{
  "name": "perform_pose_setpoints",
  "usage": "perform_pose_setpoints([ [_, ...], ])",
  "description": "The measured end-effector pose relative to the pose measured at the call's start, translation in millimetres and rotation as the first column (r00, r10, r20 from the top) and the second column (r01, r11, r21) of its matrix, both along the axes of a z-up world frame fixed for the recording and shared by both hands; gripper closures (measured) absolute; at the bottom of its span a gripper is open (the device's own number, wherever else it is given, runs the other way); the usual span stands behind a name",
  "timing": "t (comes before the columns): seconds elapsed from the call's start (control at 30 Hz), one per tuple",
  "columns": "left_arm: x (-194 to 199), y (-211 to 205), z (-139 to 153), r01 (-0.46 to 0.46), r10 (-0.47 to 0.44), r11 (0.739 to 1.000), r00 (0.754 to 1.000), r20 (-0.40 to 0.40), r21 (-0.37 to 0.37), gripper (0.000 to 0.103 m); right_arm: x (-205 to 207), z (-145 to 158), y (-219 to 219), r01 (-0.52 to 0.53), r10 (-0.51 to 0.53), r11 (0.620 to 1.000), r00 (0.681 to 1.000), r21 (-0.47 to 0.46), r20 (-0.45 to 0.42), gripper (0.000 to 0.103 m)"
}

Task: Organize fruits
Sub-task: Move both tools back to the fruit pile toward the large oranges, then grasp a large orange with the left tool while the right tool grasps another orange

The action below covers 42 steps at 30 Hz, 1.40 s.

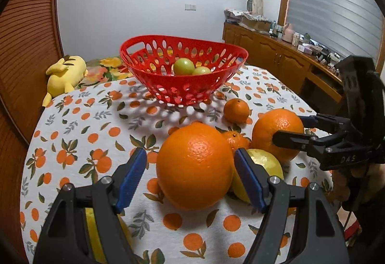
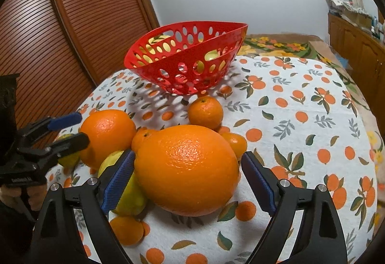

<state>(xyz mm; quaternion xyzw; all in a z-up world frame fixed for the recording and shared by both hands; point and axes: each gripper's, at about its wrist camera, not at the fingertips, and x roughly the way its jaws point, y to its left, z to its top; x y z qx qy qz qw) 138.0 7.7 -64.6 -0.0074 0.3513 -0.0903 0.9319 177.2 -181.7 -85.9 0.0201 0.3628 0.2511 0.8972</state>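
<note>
A red perforated basket point(image 1: 182, 86) point(image 2: 187, 66) stands at the back of the table with two green fruits point(image 1: 184, 66) inside. My left gripper point(image 1: 190, 177) is open around a big orange point(image 1: 195, 165), its pads apart from the peel. My right gripper point(image 2: 190, 175) is open around a second big orange point(image 2: 187, 170), also seen in the left wrist view point(image 1: 276, 131). A lemon point(image 1: 267, 163) point(image 2: 127, 191) lies between the two oranges. Small mandarins point(image 1: 236, 110) point(image 2: 205, 112) lie behind them. Each gripper shows in the other's view point(image 1: 288, 129) point(image 2: 69, 130).
The table carries an orange-print cloth point(image 1: 96, 119). A yellow plush toy point(image 1: 65, 74) lies at the back left. Another yellow fruit point(image 1: 96, 235) sits under my left gripper. A mandarin point(image 2: 127, 230) lies near my right gripper. A wooden sideboard point(image 1: 276, 52) stands to the right.
</note>
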Motion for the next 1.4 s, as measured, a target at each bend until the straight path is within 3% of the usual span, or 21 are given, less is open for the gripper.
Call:
perform_pose_setpoints([
  [0.5, 14, -9, -16, 0.003, -0.002, 1.000, 0.999, -0.037, 0.020, 0.023, 7, -3, 0, 0.003, -0.002, 1.000, 1.000, 0.030, -0.028, 0.012],
  [0.7, 21, -6, -20, 0.000, -0.001, 1.000, 0.999, -0.051, -0.018, 0.019, 7, -9, 11, -0.002, 0.001, 1.000, 1.000, -0.022, -0.024, 0.010],
  [1.13, 29, 4, -25, -0.007, 0.000, 0.996, 0.997, -0.082, -0.087, 0.015, 5, -10, 5, -0.002, 0.002, 1.000, 0.999, 0.000, -0.035, 0.012],
  [1.4, 31, 1, -25, -0.005, -0.001, 0.997, 0.996, -0.085, -0.072, 0.015, 0, -2, 2, 0.013, -0.013, 1.000, 1.000, -0.025, 0.000, 0.012],
])
